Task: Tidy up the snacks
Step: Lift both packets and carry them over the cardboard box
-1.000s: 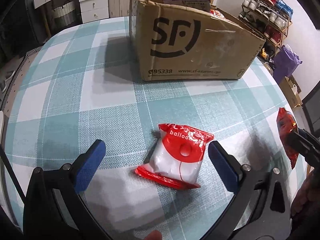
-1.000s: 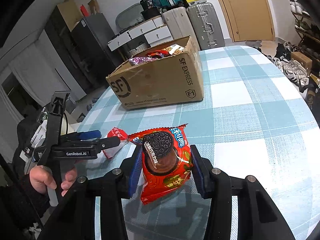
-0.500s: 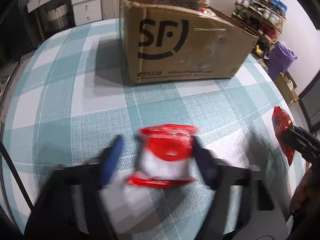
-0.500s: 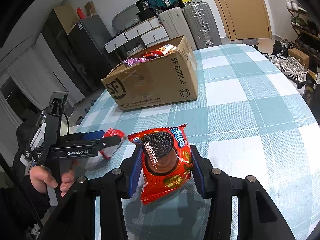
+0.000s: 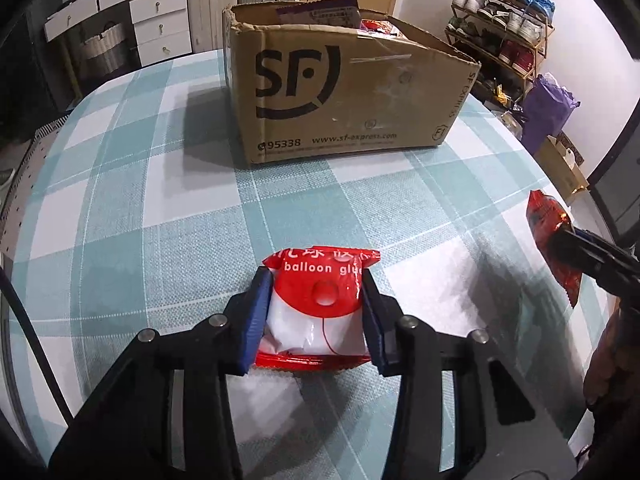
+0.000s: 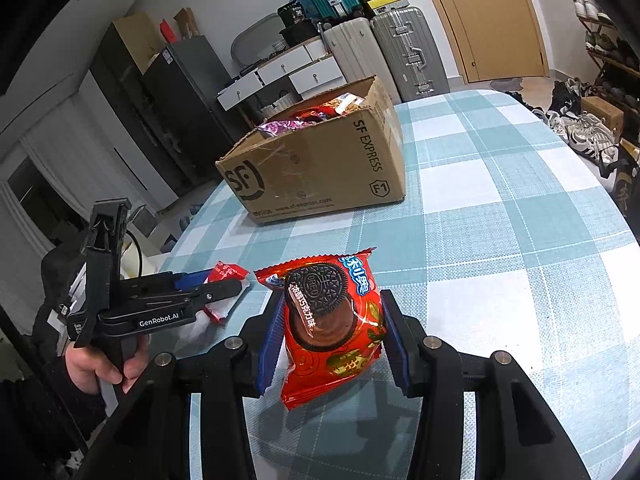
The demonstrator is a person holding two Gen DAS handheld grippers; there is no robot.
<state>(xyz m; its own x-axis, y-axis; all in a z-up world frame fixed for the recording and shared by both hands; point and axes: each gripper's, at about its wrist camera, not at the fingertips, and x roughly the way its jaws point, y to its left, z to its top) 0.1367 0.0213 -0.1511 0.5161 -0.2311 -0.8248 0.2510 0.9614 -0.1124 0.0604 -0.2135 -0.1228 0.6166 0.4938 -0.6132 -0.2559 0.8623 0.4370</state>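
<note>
I held both snacks at this moment, and the cardboard box [image 5: 344, 84] was my landmark for everything. Nearest to me, my left gripper [image 5: 316, 312] was closed on the balloon glue packet [image 5: 318, 304], with the blue pads pressing its two sides, and the packet was on the near side of the box, well apart from it, low over the checked tablecloth [image 5: 120, 208]; I could not tell if its lower edge touched the cloth. My right gripper [image 6: 330, 332] was clamped on the Oreo packet [image 6: 332, 320], also on the near side of the box and to the right of the other packet. To do this step well, I judged that I should lift each packet straight up before going forward, keep the squeeze gentle because both are soft and air-filled and the biscuit may break, and carry them one after the other, so that my two grippers do not meet over the opening. The box was already quite full of other packets [image 6: 288, 124], so I thought a free place near its front wall was best. The balloon glue packet had its long axis along my fingers, its printed top edge pointing toward the box. The Oreo packet was also long toward the box, tilted a little, with its sealed top edge toward the box and its lower edge toward me.
</note>
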